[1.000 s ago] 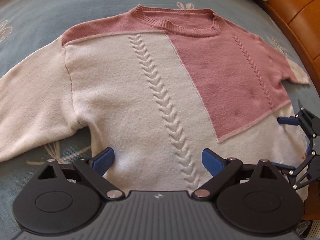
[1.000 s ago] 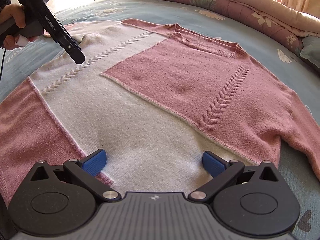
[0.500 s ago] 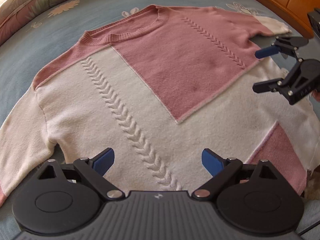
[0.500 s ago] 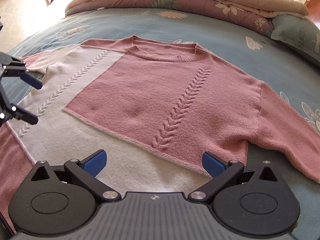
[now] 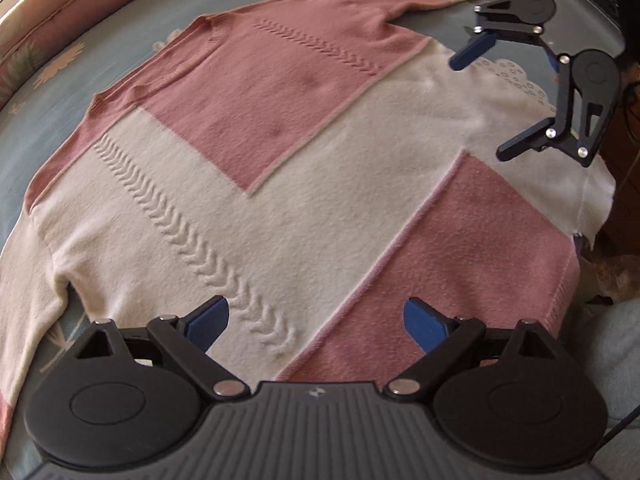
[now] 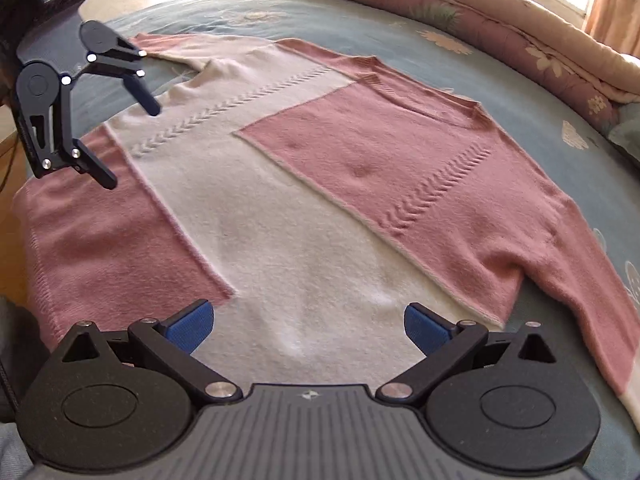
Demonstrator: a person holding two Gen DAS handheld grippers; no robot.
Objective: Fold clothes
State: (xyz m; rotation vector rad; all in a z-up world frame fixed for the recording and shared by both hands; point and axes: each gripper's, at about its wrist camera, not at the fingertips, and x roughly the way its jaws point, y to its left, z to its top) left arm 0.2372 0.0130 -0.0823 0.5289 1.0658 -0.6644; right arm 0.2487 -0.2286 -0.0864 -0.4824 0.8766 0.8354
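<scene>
I have the pink-and-cream knitted sweater (image 5: 280,184) spread flat, front up, on the blue floral bed (image 6: 500,92), both my left hand-held gripper (image 5: 316,320) and right hand-held gripper (image 6: 308,322) spread wide, empty, over its hem, ready to grasp.

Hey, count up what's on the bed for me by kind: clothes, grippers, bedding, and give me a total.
Sweaters: 1, the pink and cream sweater, lying flat.
Grippers: 2, the left gripper and the right gripper, both open, over the sweater.
Quilts: 1, the rolled floral quilt at the far edge.
Total: 4
</scene>
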